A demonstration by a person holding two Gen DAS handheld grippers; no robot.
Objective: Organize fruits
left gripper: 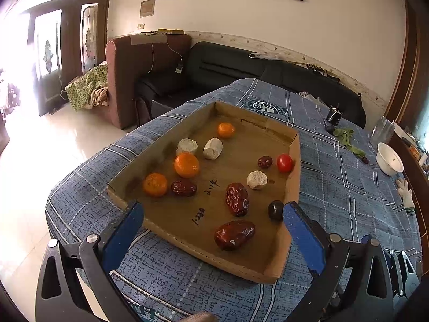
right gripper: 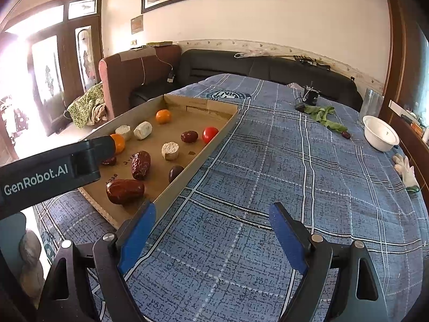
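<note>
A shallow cardboard tray (left gripper: 293,187) lies on a blue plaid cloth and holds three oranges (left gripper: 187,165), several red dates (left gripper: 234,234), three white chunks (left gripper: 213,148), a red tomato (left gripper: 284,163) and a dark round fruit (left gripper: 276,209). My left gripper (left gripper: 214,230) is open and empty, its jaws spread over the tray's near edge. My right gripper (right gripper: 213,230) is open and empty over bare cloth to the right of the tray (right gripper: 193,166). The left gripper's body (right gripper: 48,169) shows in the right wrist view and hides part of the tray.
A white bowl (right gripper: 380,132) stands at the table's far right, with green leaves (right gripper: 323,115), a small dark fruit (right gripper: 346,134) and a small black object (right gripper: 308,99) behind. A white glove (right gripper: 405,169) lies at the right edge. Sofas stand beyond the table.
</note>
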